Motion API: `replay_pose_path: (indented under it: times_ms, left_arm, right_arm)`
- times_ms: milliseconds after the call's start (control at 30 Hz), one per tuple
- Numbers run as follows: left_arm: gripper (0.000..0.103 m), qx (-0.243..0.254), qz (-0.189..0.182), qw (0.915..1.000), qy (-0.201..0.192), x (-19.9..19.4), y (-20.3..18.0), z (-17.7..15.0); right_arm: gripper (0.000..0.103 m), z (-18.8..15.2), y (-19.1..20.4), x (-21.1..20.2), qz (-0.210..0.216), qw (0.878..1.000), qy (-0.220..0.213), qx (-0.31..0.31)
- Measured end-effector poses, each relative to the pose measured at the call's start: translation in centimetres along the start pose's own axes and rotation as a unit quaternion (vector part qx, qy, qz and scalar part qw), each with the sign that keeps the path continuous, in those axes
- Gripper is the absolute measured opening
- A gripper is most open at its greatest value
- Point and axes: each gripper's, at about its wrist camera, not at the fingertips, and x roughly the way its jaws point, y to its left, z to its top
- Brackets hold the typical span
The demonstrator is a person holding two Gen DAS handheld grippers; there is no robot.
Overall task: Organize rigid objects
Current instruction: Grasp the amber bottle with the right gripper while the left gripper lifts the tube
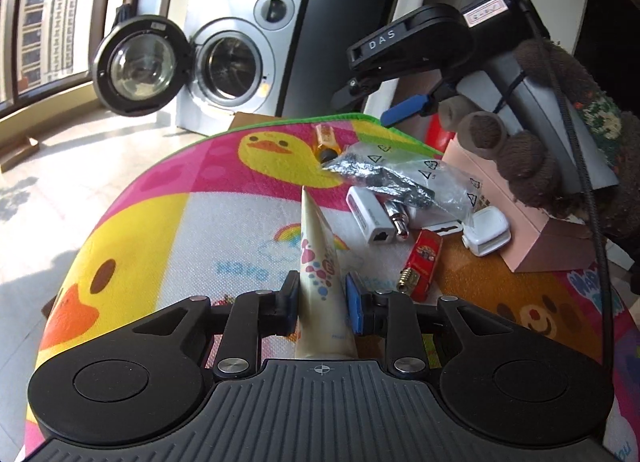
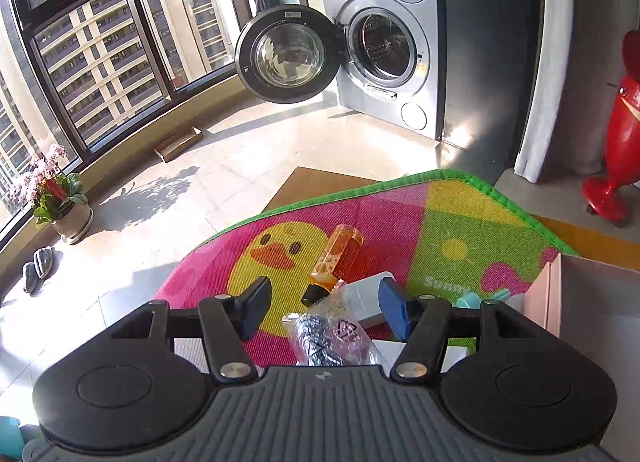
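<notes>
My left gripper (image 1: 322,298) is shut on a cream tube (image 1: 320,246) with pink and blue print, whose pointed end sticks out over the duck-print mat (image 1: 160,222). My right gripper (image 2: 324,306) is open above a clear plastic bag (image 2: 328,334) of dark parts, its pads apart from the bag. An orange-handled screwdriver (image 2: 336,258) lies just beyond. The left wrist view shows the right gripper (image 1: 372,106) held high by a gloved hand (image 1: 520,158) over the bag (image 1: 400,178). Near it lie a white adapter (image 1: 370,218), a red lighter-like piece (image 1: 422,262) and a white clip case (image 1: 486,230).
A pink open box (image 1: 552,246) stands at the mat's right edge, also in the right wrist view as the pink box (image 2: 580,302). Beyond the mat's green edge (image 2: 460,176) are tiled floor, a washing machine (image 2: 392,46) with its door open, a flowerpot (image 2: 72,218) and a red figure (image 2: 616,150).
</notes>
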Motion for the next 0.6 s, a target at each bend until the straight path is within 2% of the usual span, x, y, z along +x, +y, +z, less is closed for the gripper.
replay_pose_path:
  times_ms: [67,133,167,200,267,433,500,600]
  left_arm:
    - [0.028,-0.008,-0.01,0.9999,-0.002,-0.1,0.2,-0.1]
    - [0.028,-0.015,-0.021,0.9996,-0.006,-0.1,0.5,-0.3]
    - [0.028,-0.017,-0.024,0.9996,-0.007,-0.2,0.5,-0.3]
    - [0.028,-0.019,-0.027,0.9994,-0.009,-0.2,0.6,-0.3]
    - [0.027,-0.021,-0.034,0.9991,-0.014,-0.5,0.7,-0.4]
    - [0.026,-0.001,-0.054,0.9978,-0.038,-1.9,-0.1,-0.3]
    - [0.026,0.024,-0.065,0.9968,-0.039,-2.7,-1.2,-0.4]
    - [0.026,0.054,-0.091,0.9939,-0.033,-3.8,-3.1,-0.7]
  right_arm:
    - [0.057,1.0,0.1,4.2,-0.022,0.999,0.017,0.018]
    - [0.05,1.1,0.1,7.2,-0.034,0.998,0.041,0.024]
    - [0.036,1.0,0.2,7.9,-0.037,0.998,0.052,0.022]
    - [0.03,0.8,0.5,8.1,-0.038,0.998,0.055,0.015]
    - [0.027,0.3,1.2,6.7,-0.025,0.999,0.048,-0.006]
    - [0.027,-1.4,2.4,-2.0,0.039,0.998,-0.005,-0.044]
    - [0.027,-3.3,2.3,-7.1,0.067,0.996,-0.026,-0.058]
    - [0.027,-6.9,1.2,-13.3,0.081,0.993,-0.044,-0.074]
